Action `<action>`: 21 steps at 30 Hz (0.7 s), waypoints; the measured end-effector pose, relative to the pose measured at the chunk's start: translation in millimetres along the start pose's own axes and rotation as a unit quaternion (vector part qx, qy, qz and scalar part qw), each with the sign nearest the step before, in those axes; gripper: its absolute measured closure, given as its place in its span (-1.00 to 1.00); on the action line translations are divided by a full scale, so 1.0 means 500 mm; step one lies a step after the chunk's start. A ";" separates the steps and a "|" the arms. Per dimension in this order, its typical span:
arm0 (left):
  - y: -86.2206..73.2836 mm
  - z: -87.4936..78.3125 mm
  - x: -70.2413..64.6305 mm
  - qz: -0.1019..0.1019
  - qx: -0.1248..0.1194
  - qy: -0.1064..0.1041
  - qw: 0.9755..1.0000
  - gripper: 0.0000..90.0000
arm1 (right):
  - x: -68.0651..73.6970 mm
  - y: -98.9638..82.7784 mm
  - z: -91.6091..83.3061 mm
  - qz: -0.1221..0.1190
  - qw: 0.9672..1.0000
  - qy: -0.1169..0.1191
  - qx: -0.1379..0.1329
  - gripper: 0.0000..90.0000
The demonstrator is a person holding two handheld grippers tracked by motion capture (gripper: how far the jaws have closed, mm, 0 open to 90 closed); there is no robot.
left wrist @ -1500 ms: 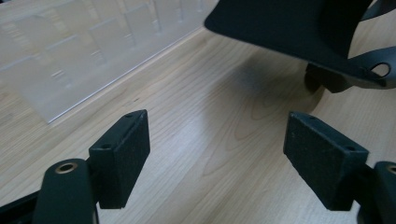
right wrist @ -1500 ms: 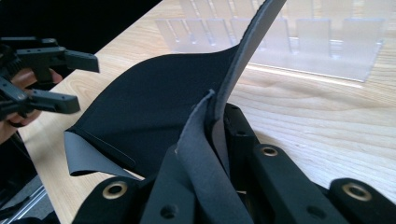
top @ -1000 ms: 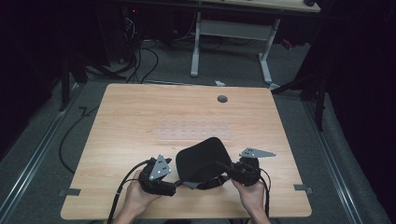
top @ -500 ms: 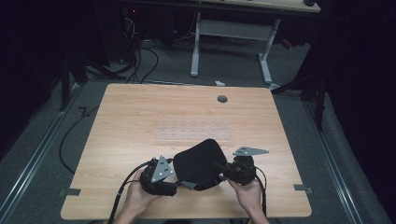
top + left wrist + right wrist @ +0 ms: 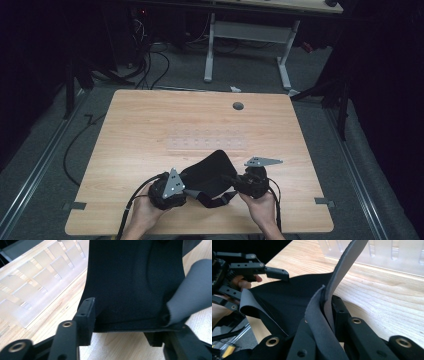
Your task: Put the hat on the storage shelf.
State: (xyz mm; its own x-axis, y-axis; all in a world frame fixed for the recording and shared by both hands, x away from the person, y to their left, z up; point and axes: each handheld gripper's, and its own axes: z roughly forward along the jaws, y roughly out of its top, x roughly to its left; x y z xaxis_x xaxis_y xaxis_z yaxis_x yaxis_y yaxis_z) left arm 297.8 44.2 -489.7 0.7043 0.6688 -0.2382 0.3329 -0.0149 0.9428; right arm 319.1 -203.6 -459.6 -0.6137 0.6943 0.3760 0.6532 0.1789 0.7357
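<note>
cloth (image 5: 209, 172) on table (image 5: 150, 125) near edge, between left tool (image 5: 186, 189) and right tool (image 5: 229, 179)

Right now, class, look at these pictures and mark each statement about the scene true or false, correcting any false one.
1. The right tool is clamped on the black fabric piece. True.
2. The fabric is bright red. False: it is black with a grey underside.
3. The left tool has the fabric's edge between its jaws. True.
4. The wooden table stands on grass. False: the floor is grey, with cables.
5. A clear plastic rack lies on the table. True.
</note>
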 end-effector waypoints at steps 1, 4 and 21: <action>0.000 0.000 0.000 0.000 0.000 0.000 1.000 0.15 | 0.001 0.001 0.000 0.002 1.000 0.002 0.001 0.87; 0.002 -0.001 -0.004 0.005 0.013 -0.002 1.000 0.26 | 0.004 0.003 0.001 -0.004 1.000 0.006 0.000 0.87; 0.021 -0.015 -0.040 -0.007 0.059 -0.087 0.994 0.92 | -0.010 0.016 -0.013 -0.005 1.000 0.006 -0.030 0.65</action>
State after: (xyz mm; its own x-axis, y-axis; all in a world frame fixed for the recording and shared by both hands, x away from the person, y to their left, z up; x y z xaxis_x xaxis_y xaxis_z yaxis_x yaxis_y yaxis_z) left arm 282.3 36.2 -473.3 0.7938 0.5309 -0.2966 0.4064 -0.1002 0.9082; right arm 324.5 -210.2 -452.1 -0.6250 0.6848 0.3746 0.6191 0.1426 0.7723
